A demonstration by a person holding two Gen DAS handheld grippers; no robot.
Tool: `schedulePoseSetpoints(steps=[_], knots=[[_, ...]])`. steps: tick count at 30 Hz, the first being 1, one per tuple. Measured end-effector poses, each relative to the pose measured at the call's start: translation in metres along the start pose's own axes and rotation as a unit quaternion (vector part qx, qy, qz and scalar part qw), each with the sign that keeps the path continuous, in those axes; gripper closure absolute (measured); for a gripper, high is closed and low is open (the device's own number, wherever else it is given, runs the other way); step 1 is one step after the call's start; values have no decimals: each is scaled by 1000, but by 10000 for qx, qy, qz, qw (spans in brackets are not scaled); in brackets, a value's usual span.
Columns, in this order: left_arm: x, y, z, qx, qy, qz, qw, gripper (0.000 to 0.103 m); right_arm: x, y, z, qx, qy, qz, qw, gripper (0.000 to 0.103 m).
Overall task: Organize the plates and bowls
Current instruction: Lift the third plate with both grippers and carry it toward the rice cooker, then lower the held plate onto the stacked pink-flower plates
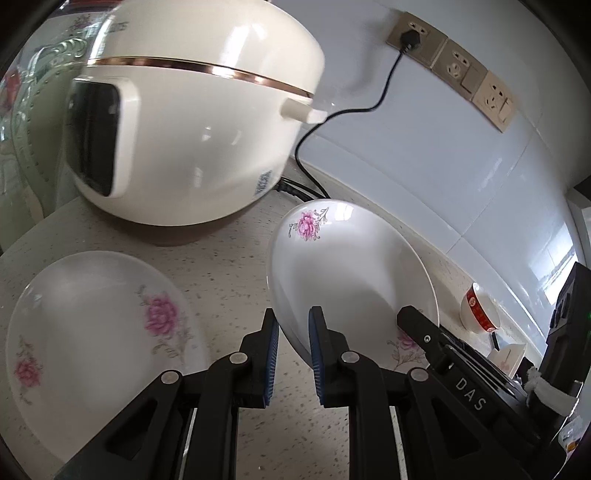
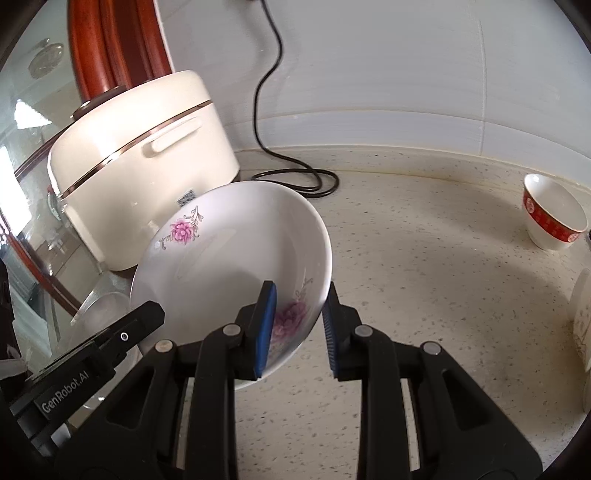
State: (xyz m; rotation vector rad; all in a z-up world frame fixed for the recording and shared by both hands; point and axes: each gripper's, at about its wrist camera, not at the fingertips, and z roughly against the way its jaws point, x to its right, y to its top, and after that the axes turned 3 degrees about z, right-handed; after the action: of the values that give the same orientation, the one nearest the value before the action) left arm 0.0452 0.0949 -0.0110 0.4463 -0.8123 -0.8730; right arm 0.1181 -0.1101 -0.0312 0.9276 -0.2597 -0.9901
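A white plate with pink flowers (image 2: pixel 229 258) hangs tilted above the speckled counter (image 2: pixel 424 295). My right gripper (image 2: pixel 297 328) is shut on its near rim, one blue pad inside the plate and one outside. My left gripper (image 1: pixel 293 354) is shut on the same plate (image 1: pixel 351 273) at its opposite rim, the right finger over the inside. The right gripper's finger (image 1: pixel 413 317) shows on the far side of the plate. A second flowered plate (image 1: pixel 99 325) lies flat on the counter to the left. A red-banded white bowl (image 2: pixel 554 218) stands by the wall at right.
A cream rice cooker (image 1: pixel 192 122) stands close behind the plates, its black cord (image 2: pixel 295 177) coiled on the counter and plugged into wall sockets (image 1: pixel 410 33). Another white dish (image 2: pixel 583 321) sits at the right edge. The counter ends at the left beside a glass panel.
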Motion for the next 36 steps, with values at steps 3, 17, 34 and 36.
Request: schedulePoseSetpoints(steps=[3,17,34,36], knots=[[-5,-3,9,66,40,40,10000,86,-7,-2,1,-8,72,94,9999,75],[-29,-15,45,231,171,254,9993,85,-36,-7,3,-12,427,492,9979,74],[-64,-30,88,450,649,401,9961,85,-86,-22,4,-32,931,1220,9881,74],[-71,-29,91,450,697,416,9957,85,-90,-25,3,-61,980,1293,9867,74]])
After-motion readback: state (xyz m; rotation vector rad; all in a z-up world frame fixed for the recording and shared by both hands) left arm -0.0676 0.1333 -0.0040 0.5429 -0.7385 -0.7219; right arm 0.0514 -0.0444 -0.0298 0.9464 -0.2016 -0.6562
